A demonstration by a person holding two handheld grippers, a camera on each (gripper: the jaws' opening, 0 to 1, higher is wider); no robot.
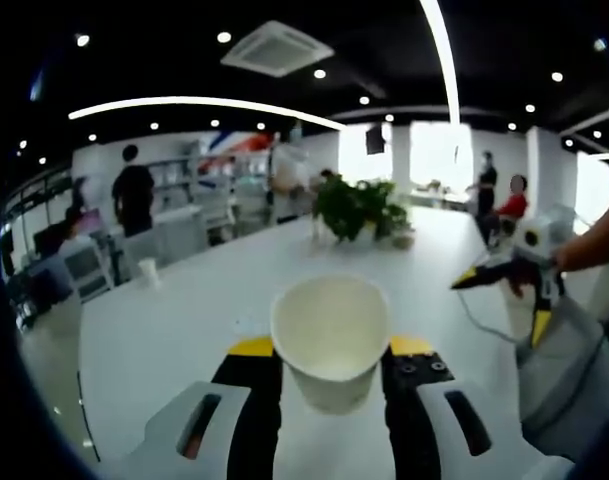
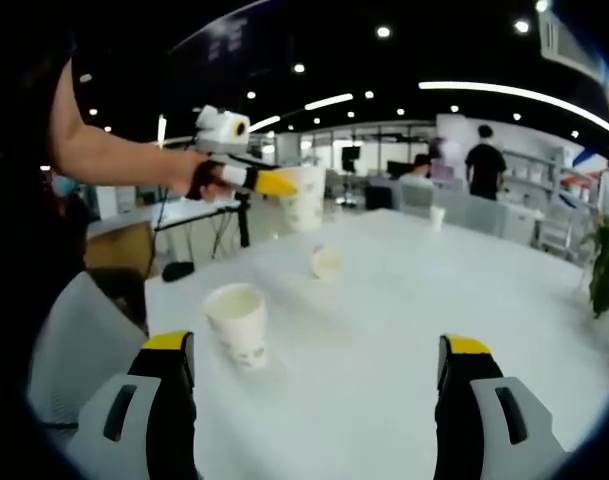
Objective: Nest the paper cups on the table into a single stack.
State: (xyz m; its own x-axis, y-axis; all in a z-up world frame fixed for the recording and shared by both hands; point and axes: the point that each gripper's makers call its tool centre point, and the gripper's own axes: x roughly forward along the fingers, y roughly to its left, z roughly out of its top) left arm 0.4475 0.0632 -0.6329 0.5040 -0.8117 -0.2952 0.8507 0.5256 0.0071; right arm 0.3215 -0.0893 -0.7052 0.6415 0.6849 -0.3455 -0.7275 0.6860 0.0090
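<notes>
Two loose cups on worktop [image 2: 404,330]: upright cup [image 2: 238,322], tipped cup [image 2: 325,261]. We see left tongs [image 1: 330,372] gripping raised cup [image 1: 331,340]; right tongs [image 2: 319,385] spread, holding nothing.

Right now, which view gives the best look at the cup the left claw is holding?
The left gripper view: the held cup sits close and large between the left claw's jaws, its open mouth facing the camera. The right gripper view shows that cup small and far off, side-on, lifted above the table.
</notes>
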